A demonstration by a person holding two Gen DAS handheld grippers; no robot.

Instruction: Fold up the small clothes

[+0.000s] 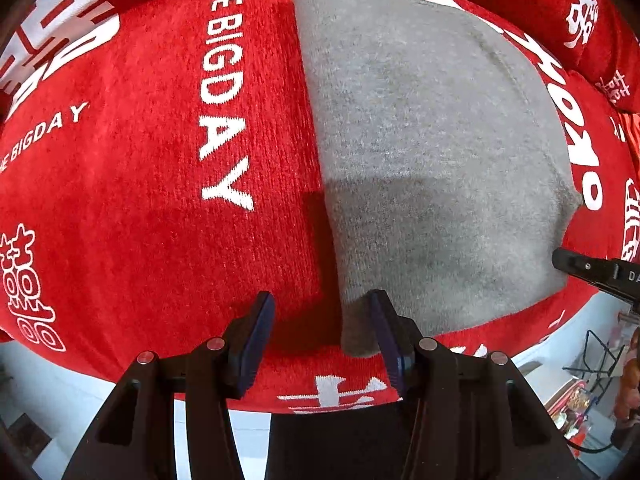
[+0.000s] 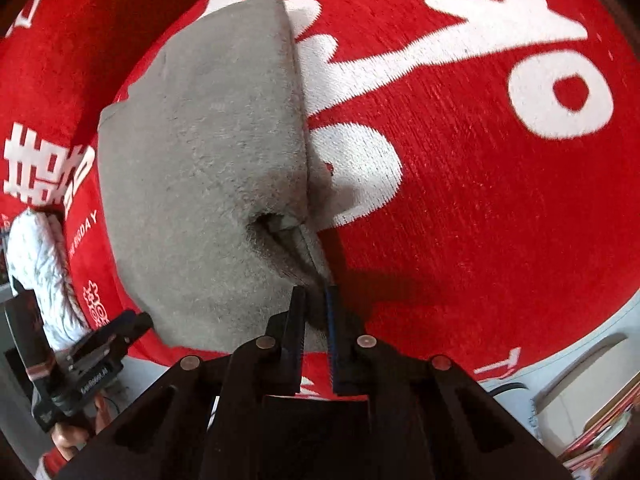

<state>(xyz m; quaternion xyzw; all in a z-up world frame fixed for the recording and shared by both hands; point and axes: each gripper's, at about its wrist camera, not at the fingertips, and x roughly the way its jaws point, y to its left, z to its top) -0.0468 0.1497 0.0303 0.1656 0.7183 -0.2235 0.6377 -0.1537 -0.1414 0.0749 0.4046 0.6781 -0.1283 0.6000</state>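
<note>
Grey knit garment [image 1: 420,152]: we find it on the red blanket [image 1: 140,200], long axis running away from its near edge. Right gripper [image 2: 315,300] pinches one near corner; left gripper [image 1: 322,308], jaws spread, straddles the other.

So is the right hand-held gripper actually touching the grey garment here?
Touching. In the right wrist view the right hand-held gripper has its jaws nearly shut, pinching the near corner of the grey garment, with fabric bunched between the pads.
</note>
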